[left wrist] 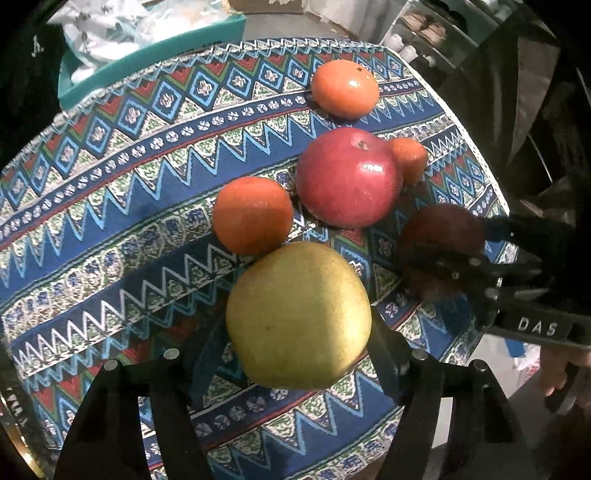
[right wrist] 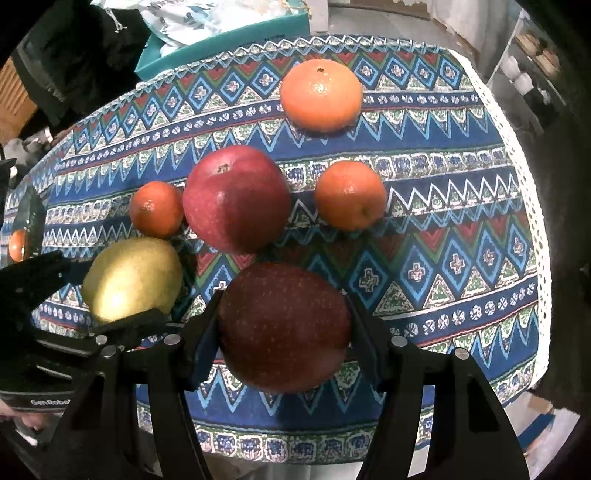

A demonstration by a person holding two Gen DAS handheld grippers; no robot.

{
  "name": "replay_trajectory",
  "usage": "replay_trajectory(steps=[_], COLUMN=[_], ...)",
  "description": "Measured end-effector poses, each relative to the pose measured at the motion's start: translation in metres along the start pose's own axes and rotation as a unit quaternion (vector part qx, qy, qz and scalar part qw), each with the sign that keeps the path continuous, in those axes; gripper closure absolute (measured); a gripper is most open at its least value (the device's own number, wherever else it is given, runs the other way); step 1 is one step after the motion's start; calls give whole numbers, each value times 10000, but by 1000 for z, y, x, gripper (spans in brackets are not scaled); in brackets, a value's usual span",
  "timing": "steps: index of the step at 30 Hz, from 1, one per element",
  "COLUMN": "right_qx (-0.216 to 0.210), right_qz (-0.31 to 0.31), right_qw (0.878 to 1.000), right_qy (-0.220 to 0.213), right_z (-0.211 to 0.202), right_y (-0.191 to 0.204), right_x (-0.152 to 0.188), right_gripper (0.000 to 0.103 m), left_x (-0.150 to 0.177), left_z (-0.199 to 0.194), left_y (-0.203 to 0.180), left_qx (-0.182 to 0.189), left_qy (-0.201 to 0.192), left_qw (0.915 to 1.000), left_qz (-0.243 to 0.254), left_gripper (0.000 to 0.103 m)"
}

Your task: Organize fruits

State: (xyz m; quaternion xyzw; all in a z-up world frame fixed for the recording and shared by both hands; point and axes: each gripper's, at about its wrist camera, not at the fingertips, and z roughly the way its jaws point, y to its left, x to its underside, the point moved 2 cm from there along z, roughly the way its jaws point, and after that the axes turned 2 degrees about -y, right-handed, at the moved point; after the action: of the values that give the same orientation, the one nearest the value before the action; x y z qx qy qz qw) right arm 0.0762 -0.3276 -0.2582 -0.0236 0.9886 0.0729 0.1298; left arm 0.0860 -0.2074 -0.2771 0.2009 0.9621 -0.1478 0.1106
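Observation:
A yellow pear (left wrist: 298,314) rests on the patterned tablecloth (left wrist: 110,221), and my left gripper (left wrist: 295,354) has a finger against each side of it, shut on it. From the right wrist view the same pear (right wrist: 133,277) sits inside the left gripper (right wrist: 107,295). My right gripper (right wrist: 284,343) is shut on a dark red apple (right wrist: 284,328), both pads pressing its sides; that apple (left wrist: 439,229) shows at the right of the left wrist view. A brighter red apple (right wrist: 236,199) and three oranges (right wrist: 321,96) (right wrist: 349,195) (right wrist: 157,208) lie loose beyond.
A teal bin (left wrist: 147,62) with printed cloth stands past the table's far edge. The table's rounded right edge (right wrist: 532,221) drops off to a floor and a shelf (left wrist: 424,29). A person's hand (left wrist: 561,369) holds the right gripper's handle.

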Motion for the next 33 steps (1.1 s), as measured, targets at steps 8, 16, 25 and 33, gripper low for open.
replay_trajectory(steps=[8,16,25,33], right_qx=[122,-22,-253,-411], right_qz=[-177,-284,-590,-756], right_qw=[9993,9971,9894,9835], right_qy=[-309,-700,-1305,-1594], right_z=[-19,-44,-77,-102], right_y=[7,19,49,71], right_x=[-4,-12,-25,-31], right_gripper=[40,40,40,40], left_x=[6,6,6,8], left_z=[-28,-64,-100,-134], left_y=[9,14,16,28], left_qx=[-130,-285,-411,-545], left_qy=[-350,-695,-1091,-1460], left_qw=[9993,9971,9929,9872], left_qz=[30,-92,-219,-341], left_gripper=[30,30,30,30])
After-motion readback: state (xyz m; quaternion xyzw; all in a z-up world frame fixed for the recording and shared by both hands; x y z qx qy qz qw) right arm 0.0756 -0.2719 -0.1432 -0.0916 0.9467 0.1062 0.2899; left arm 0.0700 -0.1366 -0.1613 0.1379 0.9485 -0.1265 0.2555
